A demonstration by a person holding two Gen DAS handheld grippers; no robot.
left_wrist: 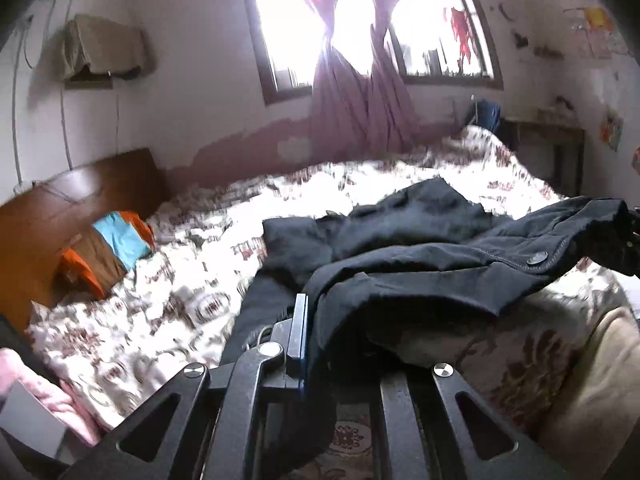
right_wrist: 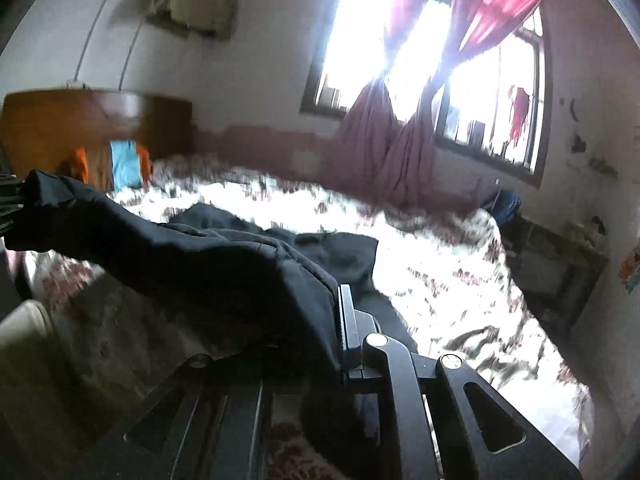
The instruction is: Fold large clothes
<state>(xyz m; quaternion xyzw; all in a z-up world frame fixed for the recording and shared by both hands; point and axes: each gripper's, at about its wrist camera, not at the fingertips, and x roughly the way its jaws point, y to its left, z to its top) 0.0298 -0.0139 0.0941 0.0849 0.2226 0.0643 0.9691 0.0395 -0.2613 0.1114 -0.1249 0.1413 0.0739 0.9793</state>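
Note:
A large black garment with a round snap button lies crumpled on the floral bedspread. My left gripper is shut on a fold of its near edge, cloth draping over the right finger. In the right wrist view the same garment is stretched between the two grippers. My right gripper is shut on its other edge; the cloth hides the left finger. The left gripper shows at the far left edge, holding the cloth taut above the bed.
A wooden headboard stands at the left with an orange, brown and blue pillow. A window with tied pink curtains is behind the bed. A dark side table stands at the far right. A beige cushion lies near.

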